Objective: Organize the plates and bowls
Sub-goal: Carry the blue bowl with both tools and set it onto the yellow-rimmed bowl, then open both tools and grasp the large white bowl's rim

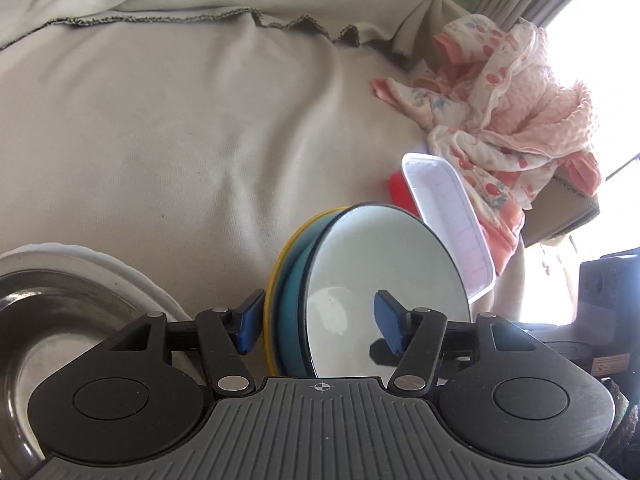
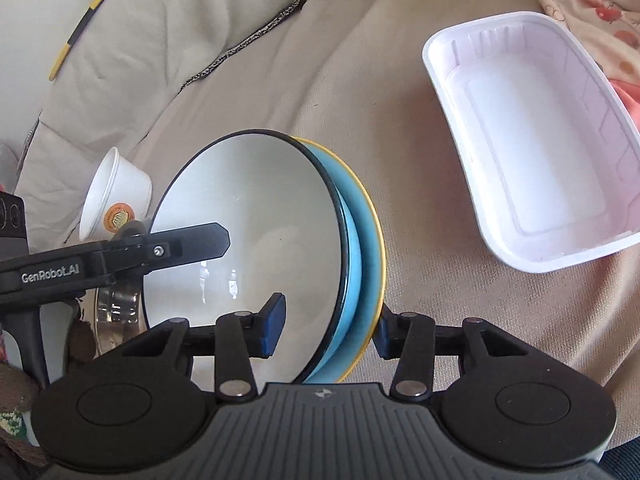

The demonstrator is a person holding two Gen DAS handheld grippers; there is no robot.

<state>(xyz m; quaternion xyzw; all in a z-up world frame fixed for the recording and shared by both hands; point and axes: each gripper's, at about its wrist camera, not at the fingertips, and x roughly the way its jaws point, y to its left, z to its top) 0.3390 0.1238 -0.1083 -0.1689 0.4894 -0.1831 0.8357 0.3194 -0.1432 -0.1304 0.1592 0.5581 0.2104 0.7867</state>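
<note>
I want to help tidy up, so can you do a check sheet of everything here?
Surface: wrinkled beige cloth.
Job's things: white bowl with dark rim nested against blue plate with yellow rim, both standing on edge; shiny steel dish on a white plate; white rectangular plastic tray; small white tub with orange sticker on its side.
Clutter: pile of pink patterned clothes.
Grippers: left gripper open astride the bowl and plate; right gripper astride them too, grip unclear.
Cables: nothing seen.
Surroundings: bright window with curtain.
</note>
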